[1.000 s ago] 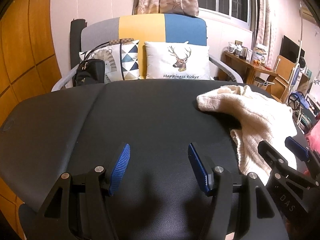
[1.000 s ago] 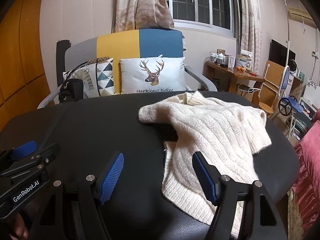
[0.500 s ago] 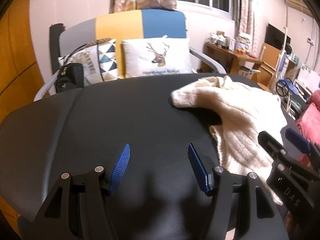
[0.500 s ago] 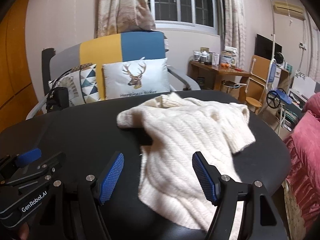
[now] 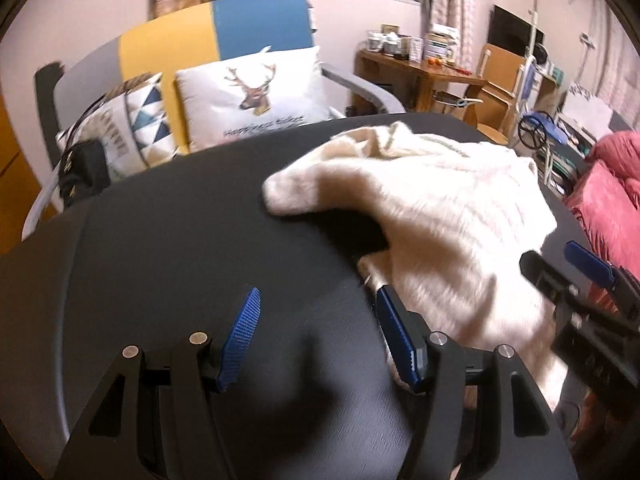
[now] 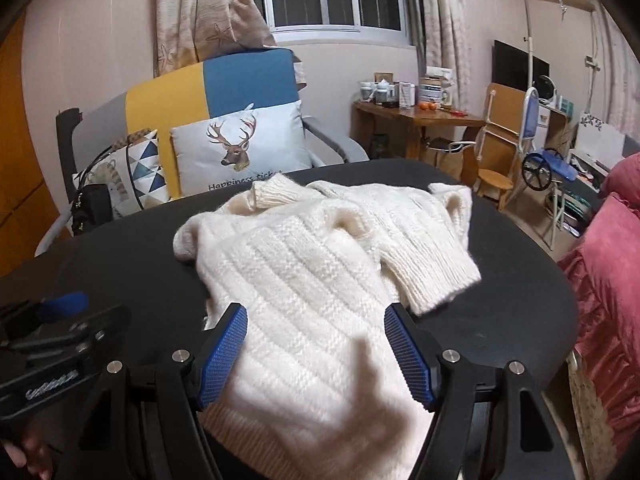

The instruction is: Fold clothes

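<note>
A cream cable-knit sweater (image 6: 328, 280) lies crumpled on a black padded table (image 6: 520, 304), spread over its right half, with one sleeve end (image 5: 288, 196) reaching toward the table's middle and a ribbed cuff (image 6: 276, 194) bunched at the far edge. The left gripper (image 5: 316, 336) hangs above the bare black surface with its blue pads apart and nothing between them — its right fingertip (image 5: 394, 330) sits just at the sweater's near hem, though whether it touches the knit cannot be told through the blur. The right gripper (image 6: 316, 348) is likewise spread wide, its two blue pads poised over the lower body of the sweater with the knit showing in the gap between them; the pads do not press on it. Each gripper appears at the edge of the other's view, the two standing side by side near the table's front. Behind the table stands a sofa (image 6: 208, 88) in grey, yellow and blue panels, carrying a white deer-print cushion (image 6: 240, 148), a triangle-patterned cushion (image 6: 140, 168) and a black handbag (image 6: 92, 208). To the right — a cluttered wooden desk (image 6: 420, 120), a folding chair (image 6: 500, 136) and a pink ruffled bedspread (image 6: 608, 280).
</note>
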Demonstrator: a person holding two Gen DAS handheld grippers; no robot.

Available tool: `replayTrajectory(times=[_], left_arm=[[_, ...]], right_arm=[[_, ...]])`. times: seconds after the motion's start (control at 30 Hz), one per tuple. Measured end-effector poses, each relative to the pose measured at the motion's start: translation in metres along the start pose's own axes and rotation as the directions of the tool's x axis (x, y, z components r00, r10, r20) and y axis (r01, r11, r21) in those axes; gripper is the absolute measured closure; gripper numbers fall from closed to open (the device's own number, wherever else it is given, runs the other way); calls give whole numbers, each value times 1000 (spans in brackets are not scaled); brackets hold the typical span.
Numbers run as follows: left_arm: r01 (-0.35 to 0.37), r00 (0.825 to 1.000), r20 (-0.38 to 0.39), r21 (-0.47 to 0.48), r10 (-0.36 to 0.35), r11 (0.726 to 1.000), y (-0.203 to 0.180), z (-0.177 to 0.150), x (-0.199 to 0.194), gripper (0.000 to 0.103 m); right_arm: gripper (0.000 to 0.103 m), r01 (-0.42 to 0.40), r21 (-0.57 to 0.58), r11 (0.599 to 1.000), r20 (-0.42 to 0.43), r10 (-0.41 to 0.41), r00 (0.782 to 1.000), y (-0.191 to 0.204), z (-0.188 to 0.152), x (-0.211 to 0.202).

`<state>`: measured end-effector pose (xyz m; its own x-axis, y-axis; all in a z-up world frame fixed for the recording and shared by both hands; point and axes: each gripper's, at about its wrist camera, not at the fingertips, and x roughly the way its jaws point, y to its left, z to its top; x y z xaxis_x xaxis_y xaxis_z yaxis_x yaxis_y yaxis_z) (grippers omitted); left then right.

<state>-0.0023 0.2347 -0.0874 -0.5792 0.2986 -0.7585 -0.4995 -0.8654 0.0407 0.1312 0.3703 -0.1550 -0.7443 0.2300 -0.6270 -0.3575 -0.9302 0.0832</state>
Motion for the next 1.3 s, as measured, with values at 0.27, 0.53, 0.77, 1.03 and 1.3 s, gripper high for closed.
replayTrajectory(times=[0.27,0.53,0.77,1.03,1.3], left_arm=[[33,999,-29,87,-31,996,-28,33,44,39],[37,989,-138,-49,-44,998,-8,43,82,39],[164,974,-132,-140,-183,976,-1,47,84,39],[196,959,-178,-142,-220,970,-11,57,98,39],[130,981,-135,-81,-140,988,-18,58,89,39]], right_arm=[[30,-37,-26,999,9,37,999,-7,10,13],[30,-106,21,994,-62,108,992,-20,1,38],[30,-189,104,977,-127,201,971,-21,-14,60],[30,-220,57,974,-117,226,967,-8,-26,54],[30,-214,64,975,-118,221,968,-6,-34,48]])
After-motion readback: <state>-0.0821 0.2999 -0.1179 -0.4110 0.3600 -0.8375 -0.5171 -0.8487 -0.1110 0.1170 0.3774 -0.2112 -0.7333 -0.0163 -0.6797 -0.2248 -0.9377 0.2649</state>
